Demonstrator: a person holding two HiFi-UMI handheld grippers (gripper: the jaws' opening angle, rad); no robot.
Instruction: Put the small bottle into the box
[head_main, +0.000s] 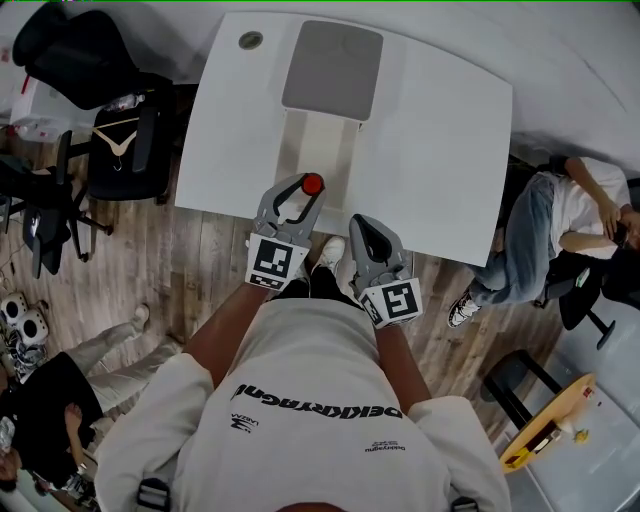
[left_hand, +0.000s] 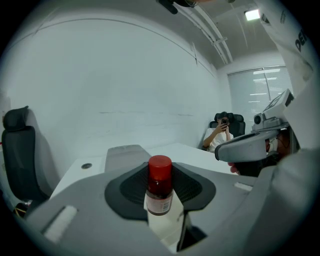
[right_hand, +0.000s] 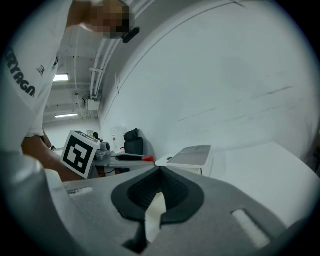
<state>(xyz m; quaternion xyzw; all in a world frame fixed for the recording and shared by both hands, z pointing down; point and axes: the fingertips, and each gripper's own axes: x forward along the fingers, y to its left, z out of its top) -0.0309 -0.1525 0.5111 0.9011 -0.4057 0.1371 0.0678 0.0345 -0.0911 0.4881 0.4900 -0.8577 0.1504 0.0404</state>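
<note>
We hold both forearms (head_main: 225, 330) out in front of us, bare and side by side. Our left claw (head_main: 305, 187) reaches a little further ahead and tips slightly downward, its jaws clamped on a red-capped small bottle (left_hand: 160, 181). Our right claw (head_main: 362, 228) sits just beside it, jaws closed together on nothing.

The small bottle with a red cap and white label (left_hand: 160, 186) is held upright in the left gripper (head_main: 298, 196). The white box with a flat grey lid (head_main: 332, 68) is seen at its 12 o'clock.
</note>
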